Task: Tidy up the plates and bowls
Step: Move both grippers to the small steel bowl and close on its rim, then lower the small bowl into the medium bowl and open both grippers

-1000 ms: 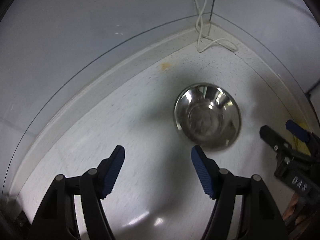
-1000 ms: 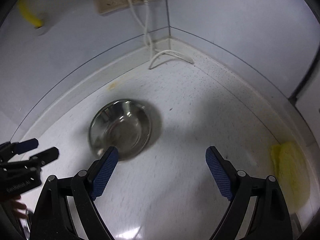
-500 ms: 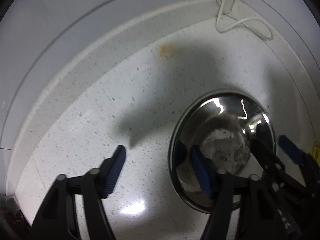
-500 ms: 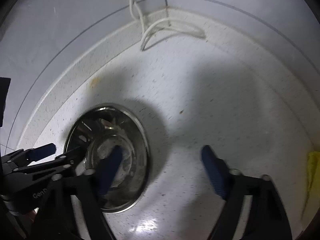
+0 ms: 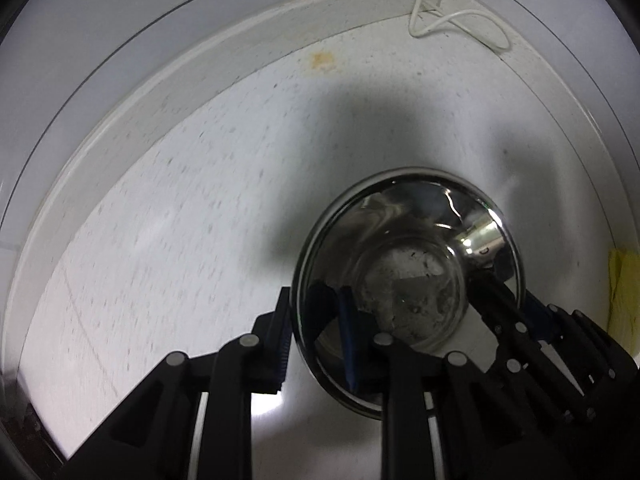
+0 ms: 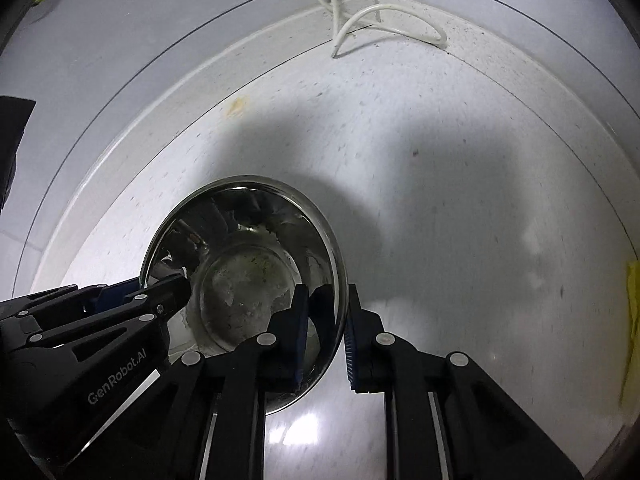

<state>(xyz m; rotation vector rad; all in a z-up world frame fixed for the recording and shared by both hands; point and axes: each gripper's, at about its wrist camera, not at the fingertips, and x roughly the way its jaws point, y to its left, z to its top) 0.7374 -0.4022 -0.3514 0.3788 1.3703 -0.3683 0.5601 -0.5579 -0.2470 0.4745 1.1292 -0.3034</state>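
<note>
**Steel bowl pinched from both sides**

Steel bowl sitting on the speckled white counter near the corner. Gripped by the left gripper on its left rim, right gripper on the opposite rim. White cable back in the corner, yellow cloth off right.

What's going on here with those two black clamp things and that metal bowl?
A person is working two handheld grippers on a steel bowl that sits on a speckled white counter near a wall corner. The left gripper straddles the bowl's left rim, one finger inside and one outside. The right gripper does the same on the opposite rim. Both look closed on it, seemingly ready to lift.
</note>
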